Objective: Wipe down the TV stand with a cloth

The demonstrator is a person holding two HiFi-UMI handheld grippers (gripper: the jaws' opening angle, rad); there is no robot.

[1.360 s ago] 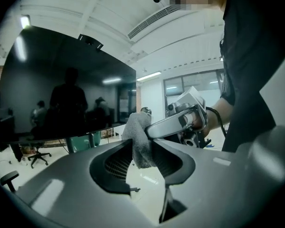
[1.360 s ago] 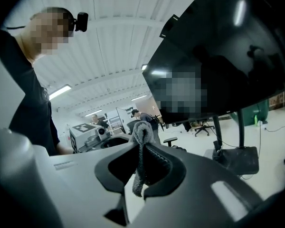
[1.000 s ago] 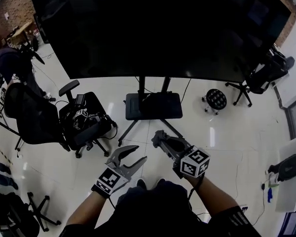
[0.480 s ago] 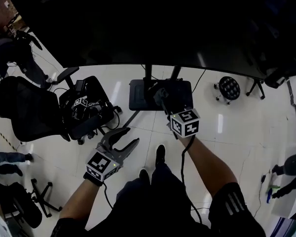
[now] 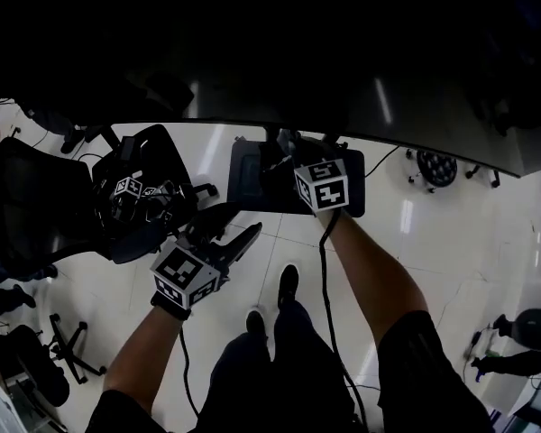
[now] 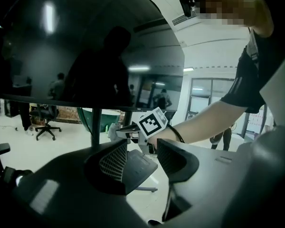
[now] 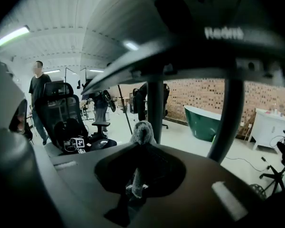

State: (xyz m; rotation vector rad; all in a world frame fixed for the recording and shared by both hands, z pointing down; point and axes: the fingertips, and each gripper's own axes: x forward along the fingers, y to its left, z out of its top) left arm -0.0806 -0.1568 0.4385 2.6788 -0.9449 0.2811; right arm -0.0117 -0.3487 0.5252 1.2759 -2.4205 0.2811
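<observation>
The right gripper (image 7: 141, 148) had its jaws closed tight on a grey, fluffy cloth (image 7: 142, 132); in the right gripper view a tuft stood out past the tips at twelve o'clock, and a thinner tail hung back between the jaws. In the head view that gripper sat over the dark shelf (image 5: 252, 174) of the TV stand (image 7: 155, 99), at about twelve o'clock from the person's feet and just beneath the lower edge of the big black screen (image 5: 252, 43). Whether the cloth touched the shelf could not be told. The left gripper (image 6: 141, 152) held nothing, its jaws standing apart. It hung at about eight o'clock from the shelf, with an office chair (image 5: 135, 215) at its ten o'clock on the pale floor (image 5: 433, 242). The cloth looked light, soft and limp, likely to bunch and slip rather than keep a shape. A firm pinch on a gathered wad, as here, seemed right, leaving enough pile ahead of the tips to press flat on the stiff, smooth shelf
</observation>
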